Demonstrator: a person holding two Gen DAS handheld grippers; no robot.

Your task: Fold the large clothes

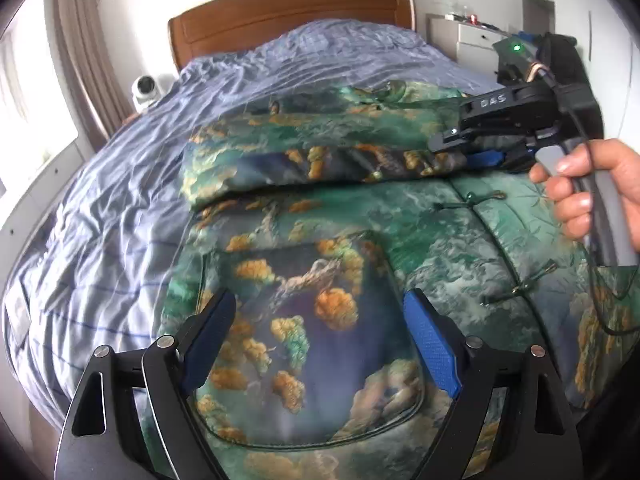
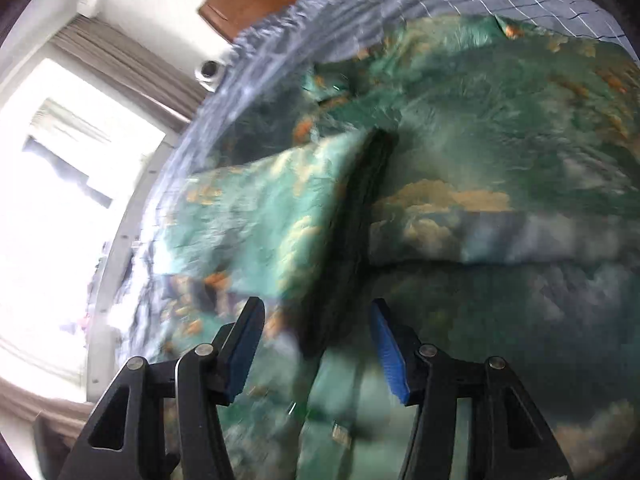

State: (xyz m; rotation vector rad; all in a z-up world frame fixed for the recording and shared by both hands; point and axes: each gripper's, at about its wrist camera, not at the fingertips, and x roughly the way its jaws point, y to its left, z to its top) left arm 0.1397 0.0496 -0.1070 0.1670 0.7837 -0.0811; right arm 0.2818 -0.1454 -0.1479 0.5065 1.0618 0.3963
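Note:
A large green jacket printed with orange clouds lies spread on the bed. One sleeve is folded across its upper body. My left gripper is open and empty, hovering over the jacket's patch pocket. My right gripper shows in the left wrist view at the right, held by a hand, its fingers at the sleeve's cuff end. In the right wrist view the right gripper is open, with the sleeve and its dark cuff between and beyond the fingers. That view is blurred.
The bed has a wrinkled blue-grey checked cover and a brown wooden headboard. A white camera stands left of the bed by the curtain. A white drawer unit stands at the back right. A bright window is on the left.

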